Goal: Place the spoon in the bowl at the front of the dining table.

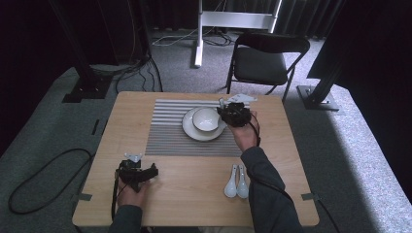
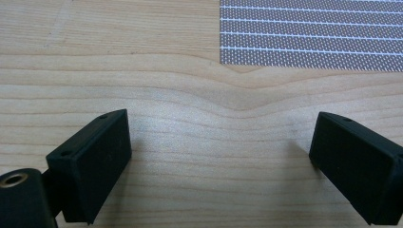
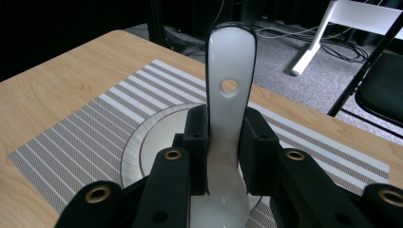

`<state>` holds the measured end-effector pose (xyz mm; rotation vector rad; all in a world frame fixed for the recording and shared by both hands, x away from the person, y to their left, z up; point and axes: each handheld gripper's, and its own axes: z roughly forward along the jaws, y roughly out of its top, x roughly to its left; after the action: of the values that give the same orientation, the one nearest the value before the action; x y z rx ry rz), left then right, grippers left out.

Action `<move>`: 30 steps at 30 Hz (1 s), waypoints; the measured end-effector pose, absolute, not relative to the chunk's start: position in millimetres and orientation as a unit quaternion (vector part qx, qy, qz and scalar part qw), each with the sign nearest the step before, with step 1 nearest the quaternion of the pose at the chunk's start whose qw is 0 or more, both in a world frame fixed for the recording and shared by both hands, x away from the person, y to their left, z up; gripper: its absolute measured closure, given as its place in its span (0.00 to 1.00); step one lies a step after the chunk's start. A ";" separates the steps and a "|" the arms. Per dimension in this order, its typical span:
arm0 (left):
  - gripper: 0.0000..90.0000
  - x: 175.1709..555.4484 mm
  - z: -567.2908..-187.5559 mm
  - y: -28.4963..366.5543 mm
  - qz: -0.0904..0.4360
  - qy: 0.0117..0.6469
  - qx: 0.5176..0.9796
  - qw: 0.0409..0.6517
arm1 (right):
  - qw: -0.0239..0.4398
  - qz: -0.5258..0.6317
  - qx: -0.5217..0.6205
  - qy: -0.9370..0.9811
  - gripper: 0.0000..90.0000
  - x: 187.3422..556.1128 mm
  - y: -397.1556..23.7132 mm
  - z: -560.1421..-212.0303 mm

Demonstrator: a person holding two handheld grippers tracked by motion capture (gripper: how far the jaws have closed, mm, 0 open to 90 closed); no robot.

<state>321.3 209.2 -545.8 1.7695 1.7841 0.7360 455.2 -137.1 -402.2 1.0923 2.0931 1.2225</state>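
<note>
My right gripper (image 1: 228, 110) is over the right edge of a white bowl (image 1: 206, 119) that sits on a white plate (image 1: 188, 129). It is shut on a white ceramic spoon (image 3: 229, 61), and in the right gripper view (image 3: 224, 128) the handle, with a hole near its end, sticks up between the jaws above the plate's rim (image 3: 142, 142). The plate rests on a grey striped placemat (image 1: 165, 131). My left gripper (image 1: 138, 166) lies low at the table's front left. It is open (image 2: 221, 142), with bare wood between its jaws and the placemat corner (image 2: 309, 33) ahead.
Two more white spoons (image 1: 231, 184) (image 1: 242, 182) lie side by side at the front right of the wooden table (image 1: 194, 194), beside the person's right sleeve. A black folding chair (image 1: 265, 60) stands beyond the far edge. Cables run over the grey carpet.
</note>
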 end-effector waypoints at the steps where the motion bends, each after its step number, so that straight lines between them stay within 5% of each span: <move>1: 0.08 321.3 -545.8 209.2 0.272 0.658 0.653 0.259 | 0.239 0.445 0.400 0.765 0.83 458.0 -134.9 -401.6; 30: 0.08 321.2 -545.7 209.2 0.271 0.658 0.653 0.258 | 0.232 0.412 0.407 0.782 0.83 493.7 -97.3 -429.8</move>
<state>321.2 209.2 -545.7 1.7704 1.7848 0.7340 493.7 -97.3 -429.8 1.1187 2.1493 1.1318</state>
